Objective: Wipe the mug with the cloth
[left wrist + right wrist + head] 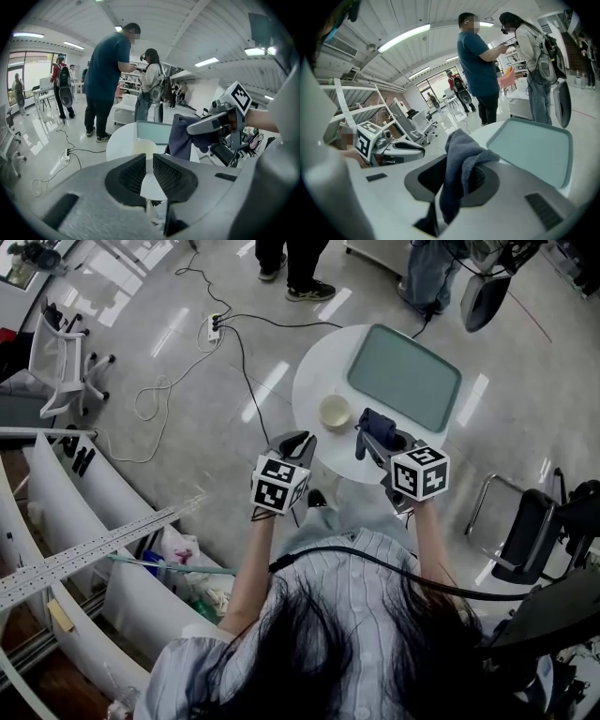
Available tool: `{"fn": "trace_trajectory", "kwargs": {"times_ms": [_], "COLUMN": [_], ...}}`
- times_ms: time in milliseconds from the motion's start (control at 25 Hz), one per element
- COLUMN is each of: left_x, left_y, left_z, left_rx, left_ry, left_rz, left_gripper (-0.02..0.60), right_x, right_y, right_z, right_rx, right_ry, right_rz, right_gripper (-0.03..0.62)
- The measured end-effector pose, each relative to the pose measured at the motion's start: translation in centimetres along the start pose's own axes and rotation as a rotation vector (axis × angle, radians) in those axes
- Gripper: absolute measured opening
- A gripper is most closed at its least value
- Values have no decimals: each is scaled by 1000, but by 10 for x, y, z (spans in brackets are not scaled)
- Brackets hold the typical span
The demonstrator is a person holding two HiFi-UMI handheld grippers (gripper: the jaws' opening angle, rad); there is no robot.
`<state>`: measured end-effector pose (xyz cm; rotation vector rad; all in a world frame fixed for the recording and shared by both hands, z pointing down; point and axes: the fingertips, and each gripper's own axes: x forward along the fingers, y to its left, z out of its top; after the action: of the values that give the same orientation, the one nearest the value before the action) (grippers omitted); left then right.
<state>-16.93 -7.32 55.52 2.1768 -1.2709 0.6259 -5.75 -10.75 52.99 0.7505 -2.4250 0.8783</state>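
Mug (335, 412) stands upright on the table (314, 381), between the 2 grippers. Right gripper (371, 439) clamps the cloth (376, 420) just right of it. Left gripper (298, 442), nearly closed and empty, points at it from the left.

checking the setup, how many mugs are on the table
1. The mug stands on the table, left of the tray, ahead of the left gripper. None looks hidden.
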Motion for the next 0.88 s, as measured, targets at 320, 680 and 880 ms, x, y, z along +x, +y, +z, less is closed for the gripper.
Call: {"fn": "trace_trajectory", "kwargs": {"times_ms": [320,680,880], "left_x": [37,74,86], "left_y": [21,28,28], "left_z": [15,22,21], "left_rx": [123,246,285], "left_ry": [92,267,365], "left_rz": [-10,-165,-237], "left_gripper": [37,40,110], "right_x": [24,66,88], "right_y": [-37,-55,-59], "right_z": [-1,2,-4], "right_rx": [-160,-317,-354], "right_ry": [135,261,339], "right_rz": [47,211,284], "right_gripper": [80,80,80]}}
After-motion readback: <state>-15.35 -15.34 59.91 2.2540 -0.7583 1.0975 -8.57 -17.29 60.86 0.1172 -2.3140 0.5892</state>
